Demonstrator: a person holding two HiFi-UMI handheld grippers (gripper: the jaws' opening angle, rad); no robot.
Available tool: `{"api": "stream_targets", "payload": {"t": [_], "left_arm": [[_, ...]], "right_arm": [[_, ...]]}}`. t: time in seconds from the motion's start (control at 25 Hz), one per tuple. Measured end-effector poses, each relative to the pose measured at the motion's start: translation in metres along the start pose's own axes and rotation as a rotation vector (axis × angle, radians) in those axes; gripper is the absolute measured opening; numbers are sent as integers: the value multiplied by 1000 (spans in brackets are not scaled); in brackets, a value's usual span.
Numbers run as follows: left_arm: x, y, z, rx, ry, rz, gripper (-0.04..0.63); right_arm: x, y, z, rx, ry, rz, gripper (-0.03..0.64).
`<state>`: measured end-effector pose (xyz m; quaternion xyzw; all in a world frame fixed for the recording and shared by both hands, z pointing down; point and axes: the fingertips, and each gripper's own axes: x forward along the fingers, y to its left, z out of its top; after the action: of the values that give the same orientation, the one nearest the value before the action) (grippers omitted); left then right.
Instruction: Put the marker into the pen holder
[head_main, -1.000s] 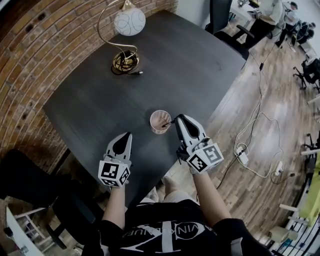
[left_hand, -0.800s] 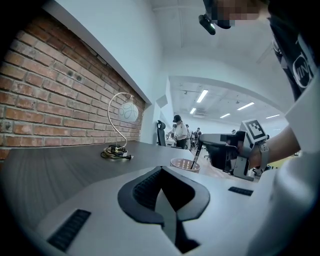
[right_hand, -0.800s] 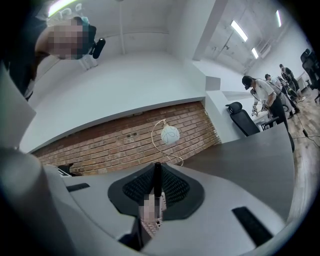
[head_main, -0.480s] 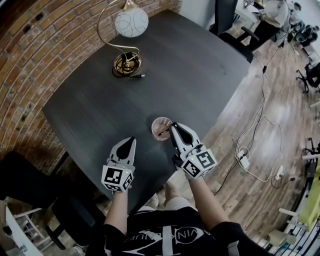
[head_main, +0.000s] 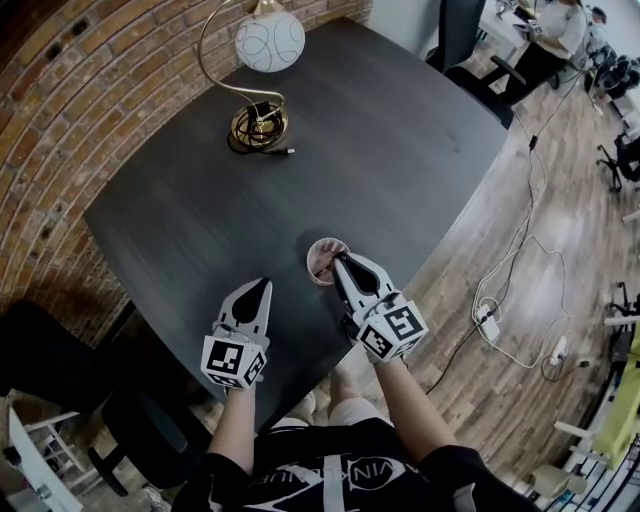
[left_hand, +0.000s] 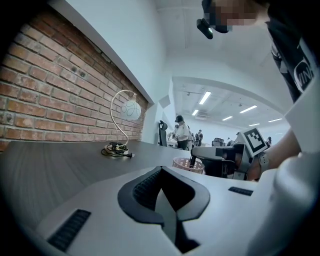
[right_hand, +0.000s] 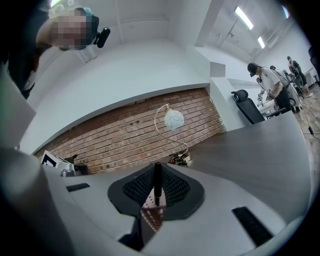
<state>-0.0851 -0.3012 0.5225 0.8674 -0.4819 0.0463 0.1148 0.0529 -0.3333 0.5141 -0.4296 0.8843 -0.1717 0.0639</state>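
Observation:
A pink mesh pen holder (head_main: 322, 254) stands on the dark table (head_main: 200, 210) near its front edge. My right gripper (head_main: 338, 262) is at the holder's near rim, shut on a black marker (right_hand: 157, 181). The marker stands upright between the pads, its lower end over the holder's mesh (right_hand: 150, 210). In the left gripper view the marker (left_hand: 192, 161) points down at the holder (left_hand: 186, 164), with the right gripper (left_hand: 220, 159) just behind it. My left gripper (head_main: 263, 285) is shut on nothing, low over the table to the holder's left.
A lamp with a white globe (head_main: 269, 42) and a brass base (head_main: 258, 126) with a coiled cord stands at the table's far left. A brick wall (head_main: 60, 120) runs along the left. Cables and a power strip (head_main: 487, 312) lie on the wooden floor to the right.
My right gripper has carried the marker left, from beside the holder to over its near rim. The left gripper has stayed about where it was.

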Motion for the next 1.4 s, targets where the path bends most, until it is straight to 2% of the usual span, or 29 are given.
{"api": "stream_targets", "payload": {"t": [0.52,0.6,0.92,1.16,1.4], "left_arm": [[-7,8,-7,-2,9,21,12],[-7,8,-8,-5,9,21,12],[-9,7,-7,-8,11,33,12],[-15,9,-9,-10,11,46,12],[-23,11,-6,-6,6,63,12]], "right_arm": [[4,-2,0,-108,31,-16,64],[4,-5,1,-109,32,-18,104],[1,-15,2,-65,44,-45,168],[-1,-19,3,-34,29,-55,185],[-6,-22,11,-50,18,-67,195]]}}
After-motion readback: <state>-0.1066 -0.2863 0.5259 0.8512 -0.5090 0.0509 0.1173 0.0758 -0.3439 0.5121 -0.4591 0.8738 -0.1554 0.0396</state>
